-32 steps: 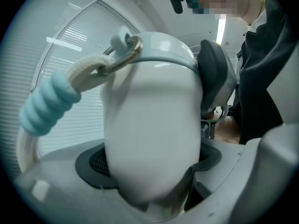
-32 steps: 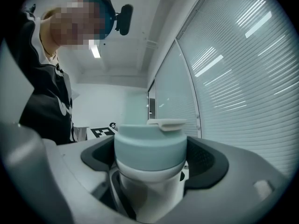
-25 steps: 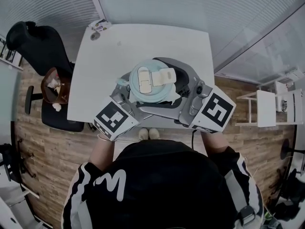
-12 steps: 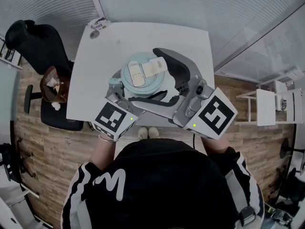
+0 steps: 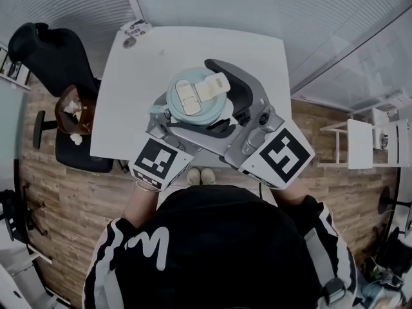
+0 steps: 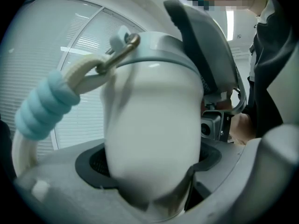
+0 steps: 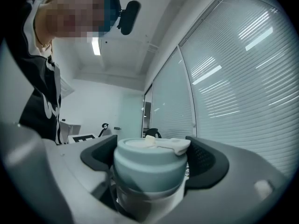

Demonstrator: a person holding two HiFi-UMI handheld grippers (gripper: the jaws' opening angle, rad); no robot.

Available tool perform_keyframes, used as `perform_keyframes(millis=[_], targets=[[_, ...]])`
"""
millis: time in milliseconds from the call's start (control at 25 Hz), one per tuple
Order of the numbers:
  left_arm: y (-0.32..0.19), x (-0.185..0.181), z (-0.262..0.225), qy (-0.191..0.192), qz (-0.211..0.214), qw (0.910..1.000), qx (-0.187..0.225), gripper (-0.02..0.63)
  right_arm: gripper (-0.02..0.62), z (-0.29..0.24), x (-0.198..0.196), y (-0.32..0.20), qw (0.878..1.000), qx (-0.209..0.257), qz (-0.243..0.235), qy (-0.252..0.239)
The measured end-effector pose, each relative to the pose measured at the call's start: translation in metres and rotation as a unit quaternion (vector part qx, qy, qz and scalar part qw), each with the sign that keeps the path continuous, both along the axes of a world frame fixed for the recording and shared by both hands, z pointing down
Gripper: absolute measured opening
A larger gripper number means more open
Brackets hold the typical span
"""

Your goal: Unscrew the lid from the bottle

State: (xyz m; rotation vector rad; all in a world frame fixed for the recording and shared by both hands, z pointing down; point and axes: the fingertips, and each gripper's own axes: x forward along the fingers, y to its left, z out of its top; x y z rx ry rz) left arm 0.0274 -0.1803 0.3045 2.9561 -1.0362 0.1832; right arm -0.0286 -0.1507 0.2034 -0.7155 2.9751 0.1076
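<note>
I hold a white bottle (image 6: pixel 149 125) upright above the white table (image 5: pixel 199 47). My left gripper (image 6: pixel 149 176) is shut on the bottle's body, low down. The pale teal lid (image 5: pixel 195 97) carries a cream flip tab (image 7: pixel 170 145). A carry strap with teal beads (image 6: pixel 44 104) hangs from the lid. My right gripper (image 7: pixel 152 167) is shut on the lid, its dark pads (image 7: pixel 208 164) pressing on both sides. In the head view the right gripper (image 5: pixel 222 108) wraps the lid and the left gripper (image 5: pixel 168 126) sits under it.
Small items (image 5: pixel 133 33) lie at the table's far left corner. A black chair (image 5: pixel 45 56) and a seat holding a brown bag (image 5: pixel 74 114) stand on the left. A white rack (image 5: pixel 373 140) stands on the right on the wooden floor.
The bottle and both grippers have moved slightly away from me and to the left. The lid's flip tab has swung counterclockwise along with the right gripper.
</note>
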Motion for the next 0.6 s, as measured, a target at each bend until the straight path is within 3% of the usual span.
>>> perform_keyframes(millis=[160,280,400,600], targets=[[0.003,-0.006,0.003,-0.028,0.009,0.9995,0.009,0.451,0.448,0.006,0.001,0.002,1.000,0.005,-0.021,0.003],[0.013,-0.003,0.002,-0.017,0.041,0.9990,-0.001,0.451,0.448,0.004,-0.005,0.012,0.998,-0.004,-0.064,0.011],[0.029,0.004,-0.002,-0.007,0.094,0.9955,-0.005,0.451,0.448,-0.002,-0.005,0.029,0.991,-0.020,-0.132,0.008],[0.053,0.013,-0.013,-0.007,0.179,0.9837,-0.016,0.451,0.449,-0.009,0.003,0.048,0.970,-0.014,-0.245,-0.002]])
